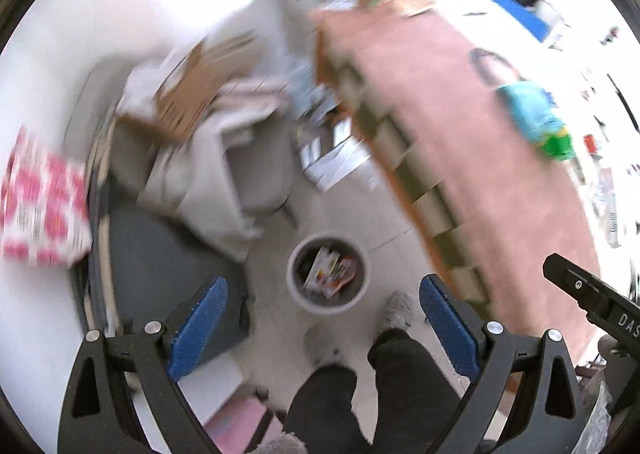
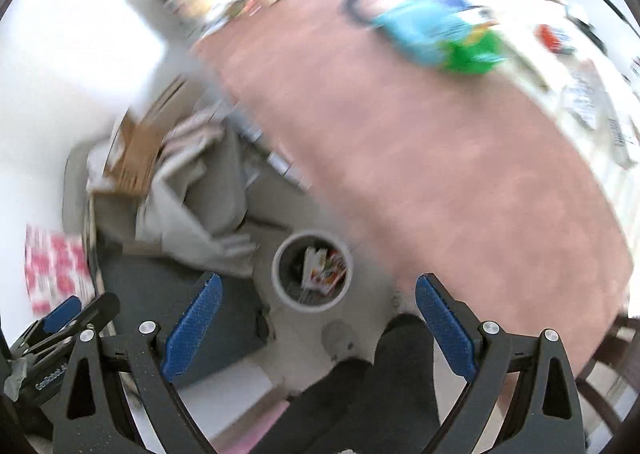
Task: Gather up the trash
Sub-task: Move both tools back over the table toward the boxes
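A round white trash bin [image 1: 291, 274] [image 2: 277, 272] stands on the pale floor, seen from above, with colourful wrappers [image 1: 332, 274] [image 2: 326, 270] lying inside. My left gripper [image 1: 324, 282] hangs open over the bin with nothing between its blue pads. My right gripper [image 2: 318, 278] is open and empty above the same bin too. A blue and green packet [image 1: 532, 114] [image 2: 440, 38] lies on the pink table [image 1: 460, 142] [image 2: 420, 174]. Both views are blurred by motion.
A person's dark trouser legs [image 1: 400, 366] and grey slippers [image 1: 398, 310] stand just beside the bin. A chair piled with cardboard [image 1: 192, 94] and papers is at the left, with a pink-and-white pack [image 1: 44, 198] beyond. A wooden chair [image 2: 612, 354] shows at the right.
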Demonstrator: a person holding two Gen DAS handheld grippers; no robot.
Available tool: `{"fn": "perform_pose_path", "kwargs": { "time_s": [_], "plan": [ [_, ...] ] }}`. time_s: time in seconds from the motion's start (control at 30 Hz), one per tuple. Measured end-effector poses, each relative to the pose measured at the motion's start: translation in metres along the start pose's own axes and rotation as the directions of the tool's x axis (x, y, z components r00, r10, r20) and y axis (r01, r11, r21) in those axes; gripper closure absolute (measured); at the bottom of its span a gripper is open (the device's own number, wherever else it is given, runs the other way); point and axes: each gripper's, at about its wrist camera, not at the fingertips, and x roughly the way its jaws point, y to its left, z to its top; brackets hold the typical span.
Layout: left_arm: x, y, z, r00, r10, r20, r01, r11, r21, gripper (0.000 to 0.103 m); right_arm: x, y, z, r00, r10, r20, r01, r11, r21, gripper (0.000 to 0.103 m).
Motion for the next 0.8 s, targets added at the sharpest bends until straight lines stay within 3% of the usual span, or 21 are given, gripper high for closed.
{"fn": "perform_pose_path", "kwargs": {
  "time_s": [0.17, 0.3, 0.43, 0.6, 0.67, 0.8],
  "plan": [
    [-0.010, -0.096, 0.061, 0.997, -0.044, 0.056, 0.038, 0.994, 0.106, 0.000, -0.036, -0.102, 0.051, 0.995, -0.082, 0.057, 0.071, 0.983, 0.167, 0.004],
    [0.004, -0.198, 0.112, 0.994, -0.108, 0.014, 0.104, 0.978, 0.179, 0.000, -0.050, -0.206, 0.094, 0.982, -0.183, 0.042, 0.164, 0.945, 0.283, 0.004],
    [0.035, -0.311, 0.153, 0.986, -0.151, -0.070, 0.164, 0.951, 0.263, 0.000, -0.047, -0.317, 0.136, 0.963, -0.268, -0.004, 0.250, 0.894, 0.372, 0.004],
    [0.092, -0.432, 0.192, 0.969, -0.150, -0.194, 0.208, 0.923, 0.323, 0.000, -0.022, -0.433, 0.180, 0.941, -0.330, -0.076, 0.329, 0.841, 0.429, 0.004],
    [0.120, -0.466, 0.203, 0.960, -0.133, -0.245, 0.209, 0.925, 0.318, 0.000, -0.006, -0.457, 0.190, 0.939, -0.329, -0.103, 0.340, 0.830, 0.442, 0.004],
    [0.180, -0.511, 0.221, 0.926, -0.116, -0.359, 0.206, 0.953, 0.222, 0.000, 0.027, -0.489, 0.208, 0.938, -0.317, -0.139, 0.345, 0.822, 0.453, 0.004]
  ]
}}
